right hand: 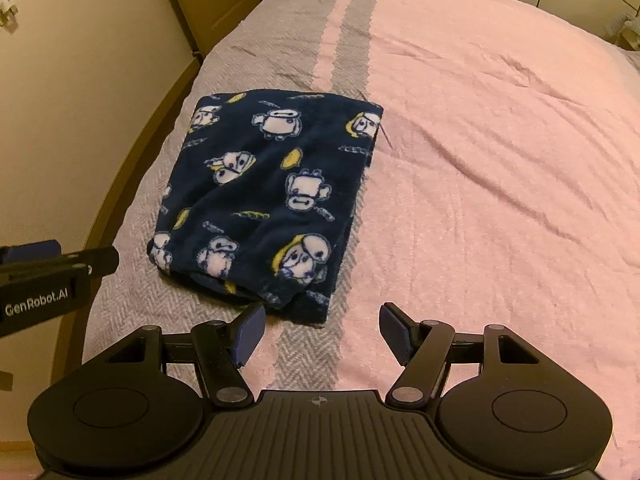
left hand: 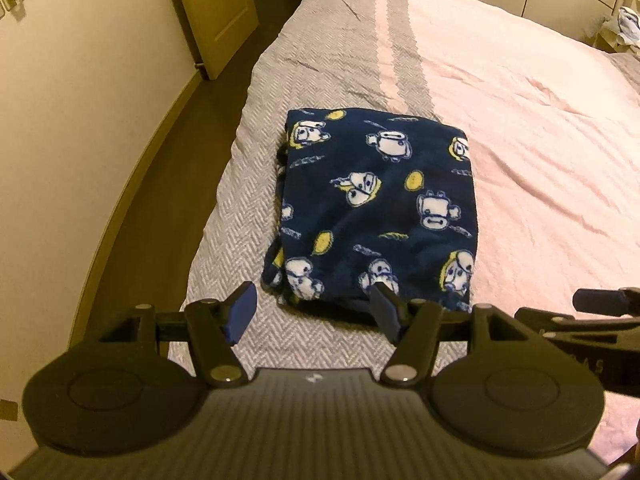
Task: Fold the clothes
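A navy fleece garment [left hand: 376,208] with white cartoon figures and yellow shapes lies folded into a neat rectangle on the bed's left part; it also shows in the right wrist view [right hand: 268,196]. My left gripper [left hand: 314,314] is open and empty, hovering just before the garment's near edge. My right gripper [right hand: 322,330] is open and empty, just before the garment's near right corner. The left gripper's side shows at the left edge of the right wrist view [right hand: 56,268]. The right gripper's side shows at the right edge of the left wrist view [left hand: 600,304].
The bed [left hand: 520,120] has a pink cover with a grey herringbone stripe [right hand: 348,40]. Its left edge drops to a dark floor [left hand: 168,128] by a cream wall. A wooden door [left hand: 216,12] stands at the back left. Cupboards line the far wall.
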